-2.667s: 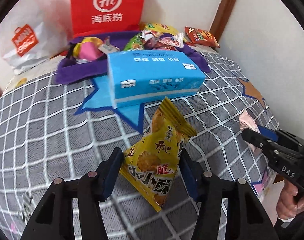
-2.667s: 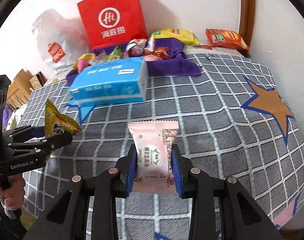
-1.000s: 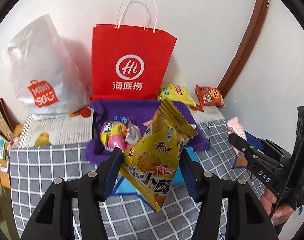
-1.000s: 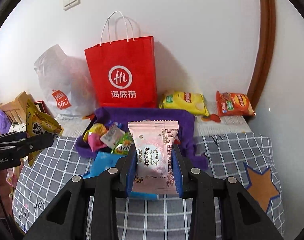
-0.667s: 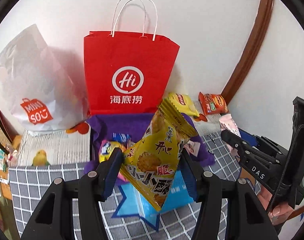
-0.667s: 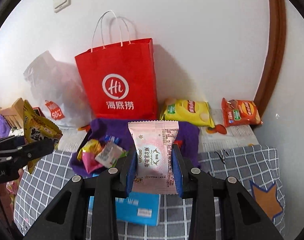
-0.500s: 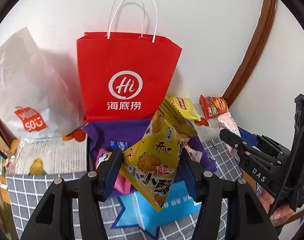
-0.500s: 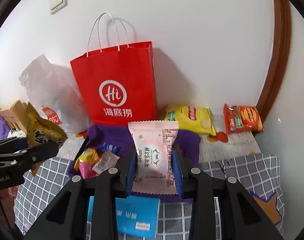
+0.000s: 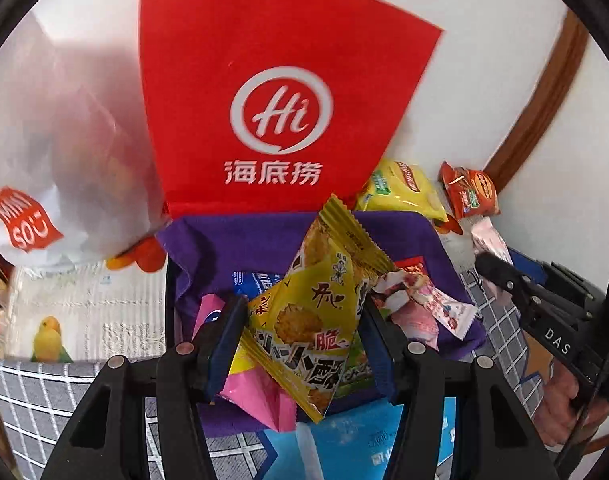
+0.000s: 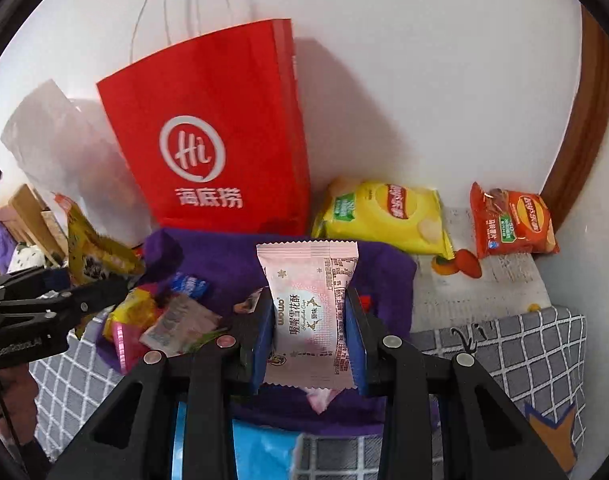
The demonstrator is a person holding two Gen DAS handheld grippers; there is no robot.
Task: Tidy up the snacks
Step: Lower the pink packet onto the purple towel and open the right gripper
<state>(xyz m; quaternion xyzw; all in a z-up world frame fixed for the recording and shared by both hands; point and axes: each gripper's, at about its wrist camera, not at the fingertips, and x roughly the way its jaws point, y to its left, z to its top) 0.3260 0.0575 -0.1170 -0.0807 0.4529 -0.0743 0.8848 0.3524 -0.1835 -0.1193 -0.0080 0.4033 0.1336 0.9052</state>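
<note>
Purple bin of snack packets

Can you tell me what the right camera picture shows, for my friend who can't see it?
The right tongs pinch a pink snack packet over a purple cloth bin full of sweets. Behind it a red paper bag stands by the wall beside a yellow chip bag and an orange one.

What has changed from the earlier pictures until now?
Both grippers moved forward from over the checked cover to above the purple bin in front of the red bag. Unchanged: the left gripper still clamps the yellow snack, the right gripper the pink snack; nothing released.
</note>
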